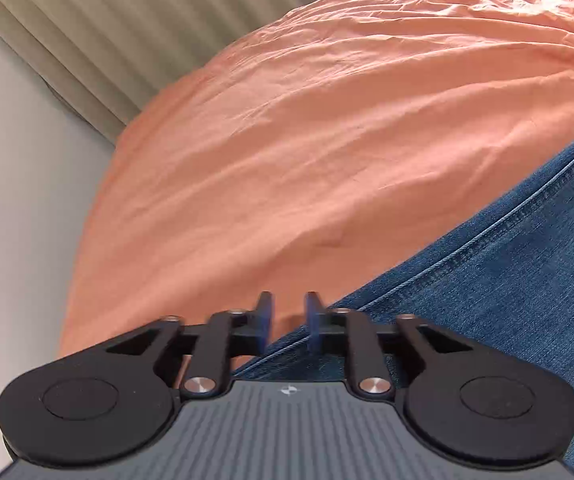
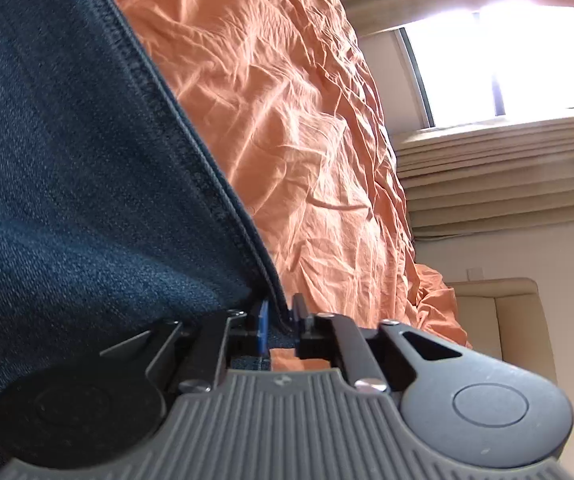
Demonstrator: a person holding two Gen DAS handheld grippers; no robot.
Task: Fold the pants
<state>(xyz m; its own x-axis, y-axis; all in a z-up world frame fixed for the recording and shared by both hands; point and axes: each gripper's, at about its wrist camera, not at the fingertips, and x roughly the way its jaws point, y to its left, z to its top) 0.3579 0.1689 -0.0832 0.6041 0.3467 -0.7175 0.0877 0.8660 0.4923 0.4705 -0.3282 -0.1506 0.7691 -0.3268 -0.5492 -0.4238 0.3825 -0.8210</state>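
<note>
L tool (image 1: 289, 322) slightly open; R tool (image 2: 280, 322) nearly closed (narrow gap).

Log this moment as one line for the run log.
task: fold pants | left gripper: open at jeans edge | right gripper: shut on jeans seam | surface: orange sheet

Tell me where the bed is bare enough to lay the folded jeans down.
Left wrist view: a wide bare stretch of orange sheet runs from the jeans seam to the curtain side. Right wrist view: more sheet lies between the seam and the window. It is crowded at both grippers, on the seam.
</note>
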